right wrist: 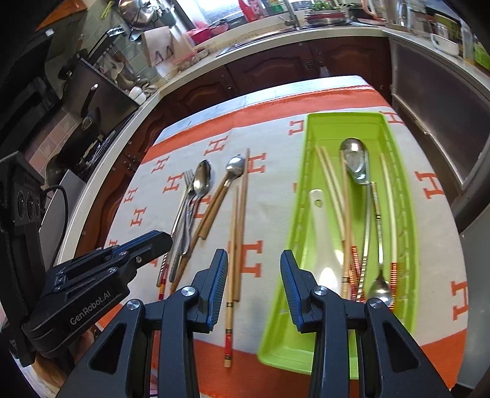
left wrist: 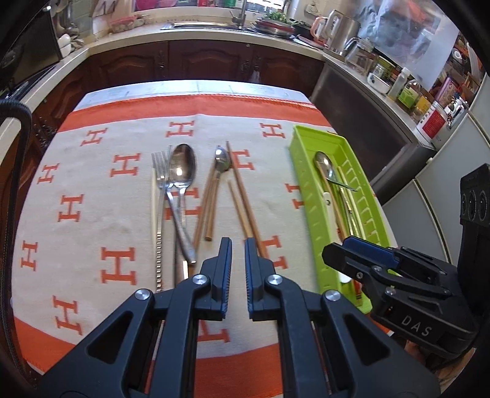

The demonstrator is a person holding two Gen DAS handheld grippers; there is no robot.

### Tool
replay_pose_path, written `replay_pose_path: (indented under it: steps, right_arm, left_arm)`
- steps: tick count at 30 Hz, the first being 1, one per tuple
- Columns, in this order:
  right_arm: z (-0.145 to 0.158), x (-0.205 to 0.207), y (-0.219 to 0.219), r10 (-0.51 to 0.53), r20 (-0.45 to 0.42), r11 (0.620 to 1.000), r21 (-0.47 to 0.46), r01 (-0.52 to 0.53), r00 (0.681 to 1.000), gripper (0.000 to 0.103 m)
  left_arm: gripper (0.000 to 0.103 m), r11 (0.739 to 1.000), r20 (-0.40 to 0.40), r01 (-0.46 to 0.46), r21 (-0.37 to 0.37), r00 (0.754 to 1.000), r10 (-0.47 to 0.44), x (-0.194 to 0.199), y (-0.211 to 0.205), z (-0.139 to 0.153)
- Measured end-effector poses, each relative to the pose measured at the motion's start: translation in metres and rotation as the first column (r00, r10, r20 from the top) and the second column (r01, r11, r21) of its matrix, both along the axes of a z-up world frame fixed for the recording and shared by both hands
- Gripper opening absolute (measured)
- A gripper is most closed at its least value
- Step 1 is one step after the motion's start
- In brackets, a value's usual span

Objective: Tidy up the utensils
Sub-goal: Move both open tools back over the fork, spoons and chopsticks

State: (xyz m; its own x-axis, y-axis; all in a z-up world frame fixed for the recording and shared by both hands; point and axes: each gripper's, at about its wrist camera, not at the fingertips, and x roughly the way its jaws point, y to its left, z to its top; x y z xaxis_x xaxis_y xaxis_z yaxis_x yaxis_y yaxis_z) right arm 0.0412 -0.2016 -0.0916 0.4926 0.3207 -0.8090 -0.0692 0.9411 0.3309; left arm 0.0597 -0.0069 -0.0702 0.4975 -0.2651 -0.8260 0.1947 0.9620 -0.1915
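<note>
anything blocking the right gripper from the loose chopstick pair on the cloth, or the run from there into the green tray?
Nothing visible. The right gripper hangs open and empty above the chopstick pair, with only bare cloth between the pair and the green tray. The tray already holds spoons and chopsticks, but its near end looks free. The left gripper sits off to the side.

cloth: cream with orange H letters and orange border (left wrist: 92, 189), covers table | cabinets: dark wood doors (left wrist: 196, 62) beyond table's far edge | sink faucet (left wrist: 242, 13) on far counter | kettle (left wrist: 340, 26) on counter's right corner | glass jug (left wrist: 359, 55) beside kettle | bottles and jars (left wrist: 410, 91) along right counter
</note>
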Motion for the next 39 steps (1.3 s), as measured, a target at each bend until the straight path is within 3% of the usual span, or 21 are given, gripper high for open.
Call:
replay_pose_path:
  steps: [12, 14, 16, 20, 24, 39]
  right_arm:
    - [0.007, 0.034, 0.073, 0.116, -0.019, 0.992, -0.046, -0.117, 0.993, 0.036]
    - [0.006, 0.044, 0.083, 0.129, -0.024, 0.990, -0.048, -0.130, 0.991, 0.036]
    - [0.006, 0.055, 0.094, 0.143, -0.026, 0.988, -0.047, -0.144, 0.989, 0.036]
    - [0.002, 0.074, 0.115, 0.161, -0.034, 0.986, -0.044, -0.163, 0.986, 0.036]
    - [-0.013, 0.094, 0.134, 0.177, -0.064, 0.984, -0.024, -0.178, 0.982, 0.036]
    - [-0.084, 0.146, 0.176, 0.191, -0.209, 0.980, -0.016, -0.199, 0.959, 0.018]
  left_arm:
    - [0.011, 0.989, -0.002, -0.134, 0.055, 0.991, 0.134, 0.007, 0.085, -0.011]
    - [0.016, 0.987, -0.010, -0.151, 0.052, 0.988, 0.151, 0.008, 0.099, -0.014]
    - [0.028, 0.984, -0.016, -0.171, 0.041, 0.985, 0.172, 0.009, 0.112, -0.017]
    - [0.031, 0.978, -0.044, -0.209, 0.028, 0.977, 0.210, 0.012, 0.136, -0.027]
    - [0.031, 0.975, -0.065, -0.221, 0.021, 0.973, 0.222, 0.016, 0.148, -0.038]
    - [0.031, 0.972, -0.125, -0.232, -0.040, 0.966, 0.225, 0.034, 0.169, -0.064]
